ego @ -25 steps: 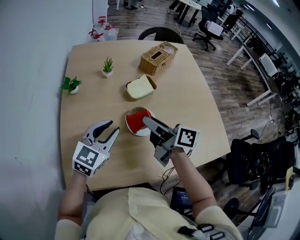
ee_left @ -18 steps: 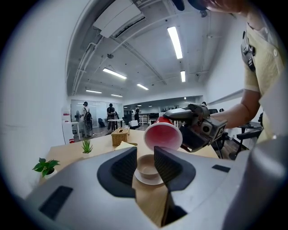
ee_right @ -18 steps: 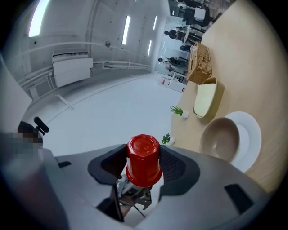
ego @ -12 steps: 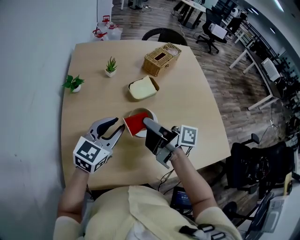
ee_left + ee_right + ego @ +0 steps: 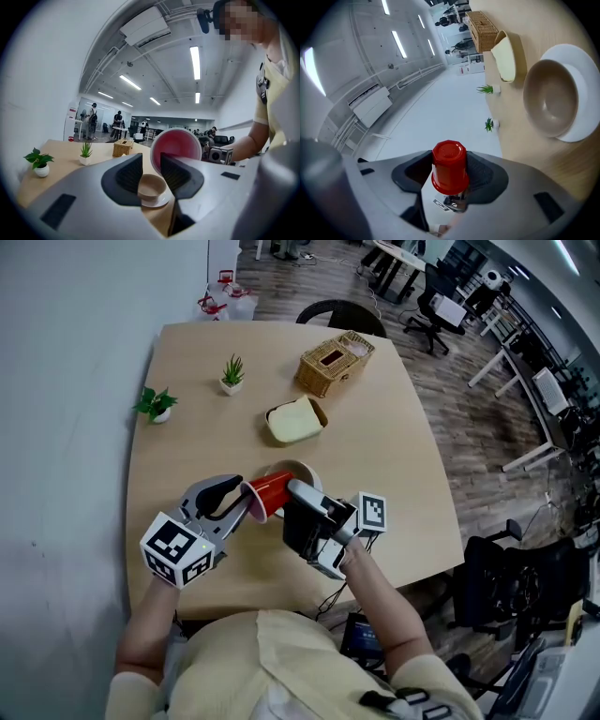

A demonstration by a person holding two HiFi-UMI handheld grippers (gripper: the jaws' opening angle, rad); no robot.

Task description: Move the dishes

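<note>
bowl (image 5: 302, 470) — mostly behind red cup (image 5: 262, 496) in head view | plate (image 5: 586, 70) beneath — hidden there

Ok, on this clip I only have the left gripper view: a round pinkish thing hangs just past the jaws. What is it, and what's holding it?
Observer: A red cup, seen mouth-on. The right gripper view shows the right gripper shut on its sides.
Operator: Which way does it point?
Observer: In the head view it lies sideways, base towards the right gripper, mouth towards the open left gripper.
Operator: Other dishes behind it?
Observer: Besides the bowl on its white plate, a cream dish sits nearer the wicker basket; your view misses it.
</note>
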